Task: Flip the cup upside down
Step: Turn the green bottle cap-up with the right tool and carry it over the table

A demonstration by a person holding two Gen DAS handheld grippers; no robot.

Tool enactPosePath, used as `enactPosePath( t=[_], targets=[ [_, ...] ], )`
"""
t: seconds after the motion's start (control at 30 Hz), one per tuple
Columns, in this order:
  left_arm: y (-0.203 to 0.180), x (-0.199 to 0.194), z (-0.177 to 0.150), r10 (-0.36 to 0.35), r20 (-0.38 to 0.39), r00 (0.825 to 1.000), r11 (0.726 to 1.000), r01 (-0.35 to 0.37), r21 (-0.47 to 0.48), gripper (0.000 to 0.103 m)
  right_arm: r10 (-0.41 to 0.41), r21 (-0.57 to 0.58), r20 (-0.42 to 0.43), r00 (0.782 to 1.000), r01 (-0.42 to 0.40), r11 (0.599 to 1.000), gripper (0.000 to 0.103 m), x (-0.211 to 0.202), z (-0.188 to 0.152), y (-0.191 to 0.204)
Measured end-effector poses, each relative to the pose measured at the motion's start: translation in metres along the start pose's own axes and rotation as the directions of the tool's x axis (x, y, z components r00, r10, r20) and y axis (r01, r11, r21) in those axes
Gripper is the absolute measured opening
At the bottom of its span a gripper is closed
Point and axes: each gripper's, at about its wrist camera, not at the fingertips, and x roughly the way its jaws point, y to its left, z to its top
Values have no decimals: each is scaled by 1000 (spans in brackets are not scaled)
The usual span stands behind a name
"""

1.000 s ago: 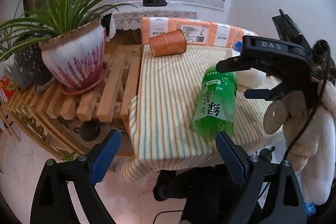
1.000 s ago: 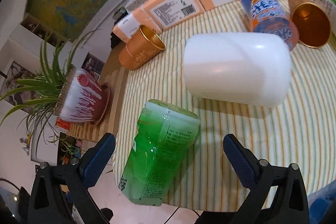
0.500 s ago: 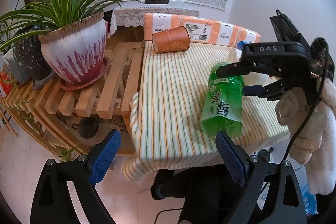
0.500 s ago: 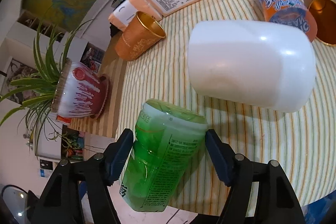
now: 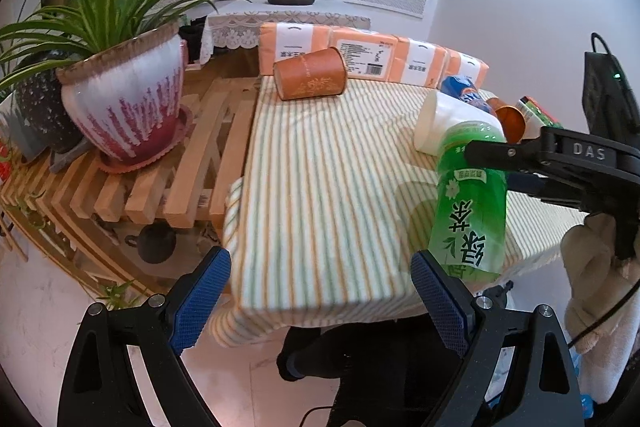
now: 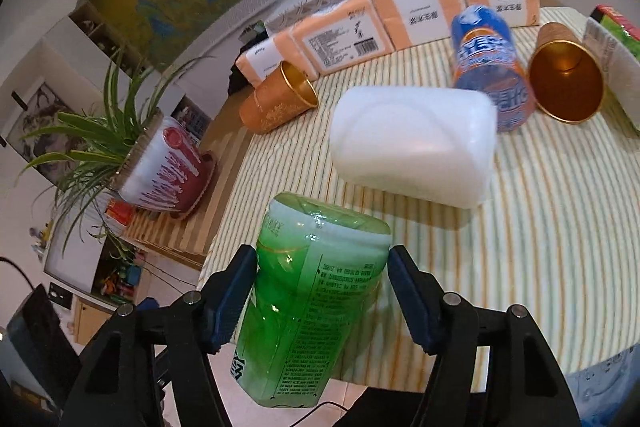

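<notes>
A green plastic cup (image 6: 312, 291) with a printed label is clamped between the blue pads of my right gripper (image 6: 320, 291). It hangs tilted above the near edge of the striped table. In the left wrist view the same green cup (image 5: 468, 203) is held by the black right gripper (image 5: 492, 167), raised off the cloth with a shadow under it. My left gripper (image 5: 320, 299) is open and empty, below the table's front edge.
On the striped tablecloth (image 5: 320, 167) lie a white cup (image 6: 412, 151), a blue-orange cup (image 6: 492, 67) and two copper cups (image 6: 280, 103) (image 6: 564, 83). Orange tissue packs (image 5: 372, 59) line the back. A potted plant (image 5: 124, 99) stands on a wooden rack at left.
My right gripper closed on the green cup and lifted it off the cloth, tilting it more upright. The left gripper stayed open and shifted slightly.
</notes>
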Motion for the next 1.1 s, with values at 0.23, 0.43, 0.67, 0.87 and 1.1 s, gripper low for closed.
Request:
enactPosePath(
  t=[0.23,0.43,0.67,0.87,1.1],
  targets=[
    [-15,6,2,-24,-6,1000,999,24,25,93,-15,-33,48,999,16,999,64,-19,-2,-4],
    [-26,9,6,-33,-10,999,998,34,45,93,-57,-85,141,988,69,994,64,-48,-7,-9],
    [-53,14,15,-37,4,999,996,37,84,93,-154,-138,260,953,194,971,64,-78,-11,-19],
    [-88,9,22,-21,61,998,991,12,134,93,-236,-178,363,901,316,932,64,-93,-15,-27],
    [-116,13,26,-25,76,997,987,12,160,93,-294,-149,442,847,393,907,64,-108,-17,-46]
  ],
)
